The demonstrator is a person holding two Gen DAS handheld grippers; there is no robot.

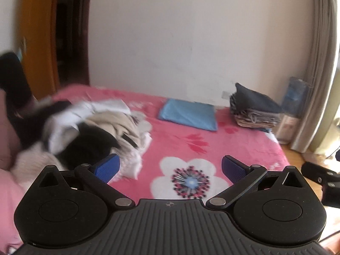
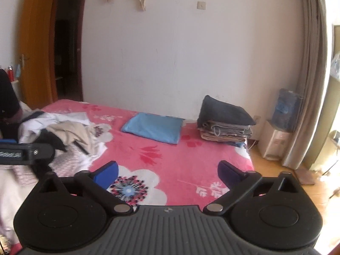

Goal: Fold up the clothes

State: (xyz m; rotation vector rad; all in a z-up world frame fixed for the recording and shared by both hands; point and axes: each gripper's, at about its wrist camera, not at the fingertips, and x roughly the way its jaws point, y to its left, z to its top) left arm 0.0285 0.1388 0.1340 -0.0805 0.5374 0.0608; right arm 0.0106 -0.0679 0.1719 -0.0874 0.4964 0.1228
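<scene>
Both claws, left [image 1: 171,166] and right [image 2: 167,173], are hanging released, grasping nothing; risk: snagging several tangled garments from the unfolded heap [image 1: 89,131] on the left.

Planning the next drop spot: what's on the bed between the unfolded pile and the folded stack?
Only the folded blue cloth, apart from pile and stack; otherwise bare pink bedspread. Clearest in the right wrist view.

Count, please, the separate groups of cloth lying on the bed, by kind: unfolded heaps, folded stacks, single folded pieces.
Unfolded heap: 1
Folded stack: 1
Single folded blue piece: 1
Total: 3 groups on the bed
</scene>
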